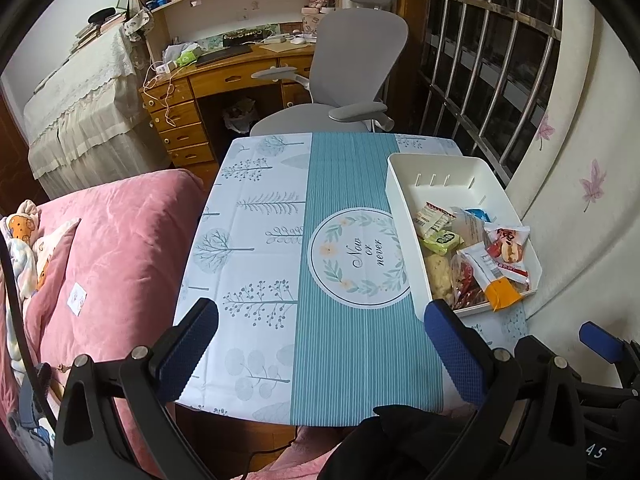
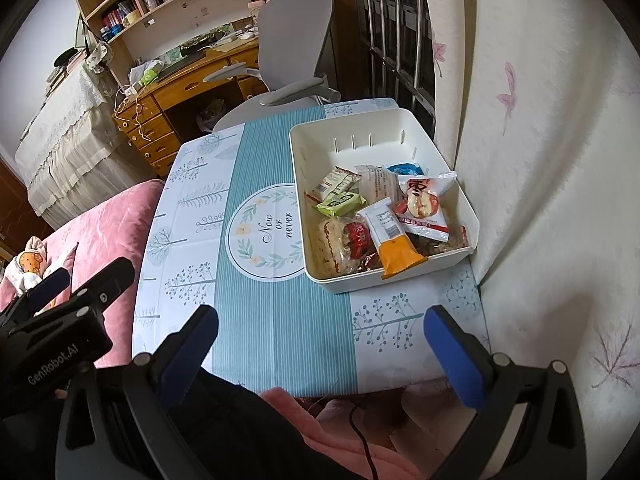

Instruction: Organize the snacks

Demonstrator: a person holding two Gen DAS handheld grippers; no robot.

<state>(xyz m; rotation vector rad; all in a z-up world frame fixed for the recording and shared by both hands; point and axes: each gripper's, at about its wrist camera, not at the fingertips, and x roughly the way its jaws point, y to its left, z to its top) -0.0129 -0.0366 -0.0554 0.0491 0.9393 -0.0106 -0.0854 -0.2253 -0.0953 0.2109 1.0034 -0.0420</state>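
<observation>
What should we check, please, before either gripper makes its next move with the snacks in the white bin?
1. Left gripper open and empty: ok.
2. Right gripper open and empty: ok.
3. Snacks gathered inside the white bin: ok; none seen loose on the tablecloth.
4. Orange-ended packet fully inside: not ok; its orange end sticks out over the near wall.
5. Free space in the bin: ok; its far end is bare.
6. Bin seated safely on the table: cannot tell; it sits close to the edge by the curtain, which hides that edge.
</observation>
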